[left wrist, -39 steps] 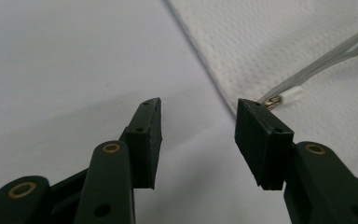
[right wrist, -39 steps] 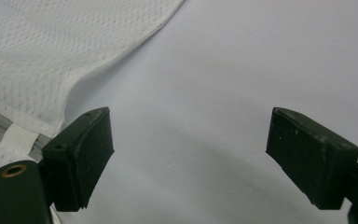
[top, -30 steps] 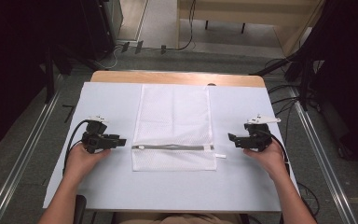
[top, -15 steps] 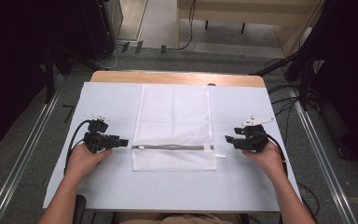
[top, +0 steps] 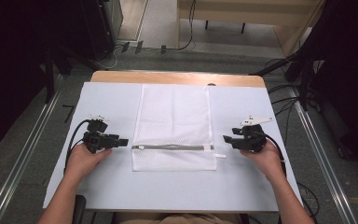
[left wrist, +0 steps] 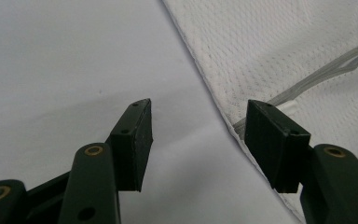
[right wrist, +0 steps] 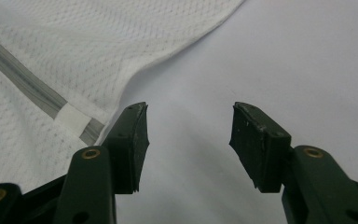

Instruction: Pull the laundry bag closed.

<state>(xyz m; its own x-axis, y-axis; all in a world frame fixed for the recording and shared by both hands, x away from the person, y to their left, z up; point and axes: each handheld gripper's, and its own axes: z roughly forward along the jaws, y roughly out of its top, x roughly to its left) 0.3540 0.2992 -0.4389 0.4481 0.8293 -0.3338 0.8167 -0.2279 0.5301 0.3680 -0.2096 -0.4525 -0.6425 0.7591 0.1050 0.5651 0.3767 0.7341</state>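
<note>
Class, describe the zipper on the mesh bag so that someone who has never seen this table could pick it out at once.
Start at the white-covered table, then find the white mesh bag lying flat at its middle. Near the bag's front edge runs the zipper, a thin grey band across the white mesh.

mesh bag [left wrist: 307, 51] cut off by frame edges, zipper [right wrist: 23, 84] partly out of frame

A white mesh zip bag [top: 174, 128] lies flat, zipped shut, mid-table.
</note>
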